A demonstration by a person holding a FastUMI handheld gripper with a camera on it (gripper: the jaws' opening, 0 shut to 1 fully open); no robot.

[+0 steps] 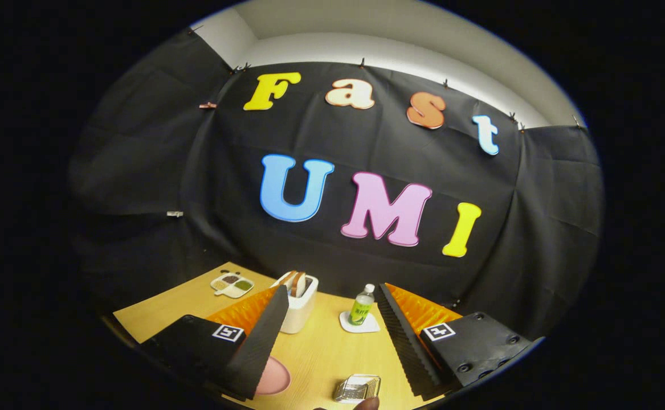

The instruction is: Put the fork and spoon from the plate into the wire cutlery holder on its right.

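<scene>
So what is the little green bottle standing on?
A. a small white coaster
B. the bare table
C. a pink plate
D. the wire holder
A: the bottle stands upright on a small white coaster on the wooden table, beyond the open tongs, which grip nothing; the pink plate and the wire holder lie nearer, apart from it.

- Wooden table [321, 353].
- Pink plate [274, 377] and wire holder [357, 389] nearest.
- Farther off: white toaster [298, 310], bottle [362, 307] on a coaster [360, 326], condiment tray [232, 285].
</scene>
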